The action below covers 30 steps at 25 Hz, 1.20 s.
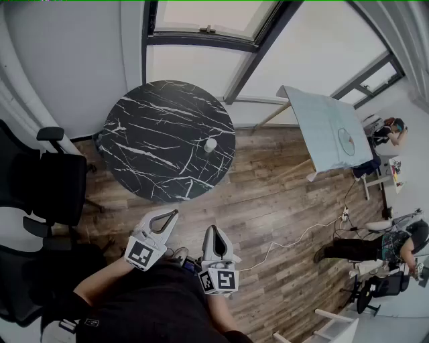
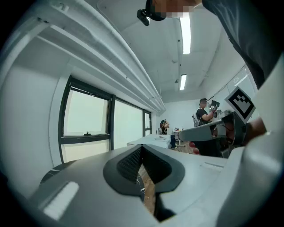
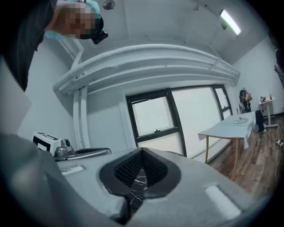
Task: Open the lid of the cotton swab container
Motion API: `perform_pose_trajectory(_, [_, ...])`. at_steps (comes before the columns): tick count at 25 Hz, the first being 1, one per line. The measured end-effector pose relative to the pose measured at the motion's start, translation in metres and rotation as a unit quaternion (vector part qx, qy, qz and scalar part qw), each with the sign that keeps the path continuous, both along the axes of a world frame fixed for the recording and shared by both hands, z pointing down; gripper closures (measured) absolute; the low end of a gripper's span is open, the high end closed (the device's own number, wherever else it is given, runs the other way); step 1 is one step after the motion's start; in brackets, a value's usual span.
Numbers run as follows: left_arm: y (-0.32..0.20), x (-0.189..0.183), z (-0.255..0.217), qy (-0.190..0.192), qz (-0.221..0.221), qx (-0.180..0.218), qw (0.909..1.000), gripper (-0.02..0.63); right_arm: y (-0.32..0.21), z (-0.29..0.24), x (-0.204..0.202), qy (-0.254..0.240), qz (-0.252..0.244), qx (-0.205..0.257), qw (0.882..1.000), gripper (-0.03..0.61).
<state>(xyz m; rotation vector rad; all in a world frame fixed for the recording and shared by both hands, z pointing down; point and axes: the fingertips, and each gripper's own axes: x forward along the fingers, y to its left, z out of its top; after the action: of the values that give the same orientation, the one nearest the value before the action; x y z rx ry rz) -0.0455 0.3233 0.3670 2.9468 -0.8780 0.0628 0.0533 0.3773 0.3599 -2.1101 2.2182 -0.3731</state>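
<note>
At the far left of the head view a black office chair (image 1: 47, 181) is running off the frame edge, so you are seeing only part of it. Your left gripper (image 1: 173, 214) is hovering over the wooden floor (image 1: 268, 201), close to your body, its jaws clenched together with nothing between them. Its own view is showing the pads (image 2: 131, 162) meeting at the tip, while your dark sleeve (image 2: 248, 35) is blocking that view's upper right corner. Ahead of it the round black marble table (image 1: 154, 134) is standing by the window (image 1: 201, 20), and the cotton swab container (image 1: 210, 145) is sitting on it near the right-hand rim, well apart from both grippers. It is showing as a small pale cylinder with a whitish top, too small for you to make out the lid's seam or whether it is closed. Your right gripper (image 1: 212, 229) is hovering just beside the left one, likewise clenched on nothing, and the gap below its tip is giving you only a sliver of marble. Farther right a white table (image 1: 332, 130) is standing, and a person (image 1: 392, 130) and a second person (image 1: 395, 248) are sitting half cut off at the right edge.
</note>
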Motion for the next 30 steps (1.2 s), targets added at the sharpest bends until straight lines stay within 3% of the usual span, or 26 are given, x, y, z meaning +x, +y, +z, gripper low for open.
perform_pose_trajectory(14, [0.008, 0.01, 0.006, -0.014, 0.014, 0.008, 0.9998, 0.613, 0.0, 0.001, 0.001, 0.003, -0.004, 0.002, 1.0, 0.58])
perform_pose_trajectory(30, [0.04, 0.057, 0.014, -0.027, 0.0, 0.005, 0.9996, 0.614, 0.035, 0.004, 0.042, -0.003, -0.028, 0.006, 1.0, 0.578])
